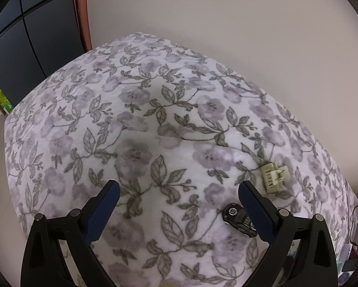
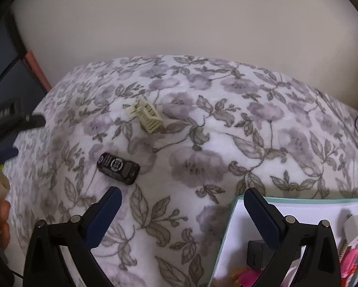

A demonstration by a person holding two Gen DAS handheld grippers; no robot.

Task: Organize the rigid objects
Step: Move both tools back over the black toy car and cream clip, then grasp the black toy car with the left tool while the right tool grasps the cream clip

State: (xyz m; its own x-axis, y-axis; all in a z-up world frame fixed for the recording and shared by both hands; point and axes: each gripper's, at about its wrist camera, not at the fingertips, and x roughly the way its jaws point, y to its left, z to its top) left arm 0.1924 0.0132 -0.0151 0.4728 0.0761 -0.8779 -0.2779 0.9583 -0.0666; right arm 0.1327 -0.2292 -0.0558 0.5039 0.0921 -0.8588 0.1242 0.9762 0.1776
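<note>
Black plastic, hard and light: one toy car (image 2: 118, 168) lying left of centre in the right-wrist view on the flowered bed cover (image 2: 202, 131), best pinched across its narrow sides. Further right and higher, one cream hair claw (image 2: 147, 116), springy, best taken across its body. Low right, one white box (image 2: 236, 220) holding small items; left tool (image 1: 179, 205) and right tool (image 2: 182, 211) both spread wide, gripping nothing.

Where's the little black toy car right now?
The black toy car lies on the flowery blanket, just below the cream hair clip and left of the box. The left gripper hovers nearby.
</note>
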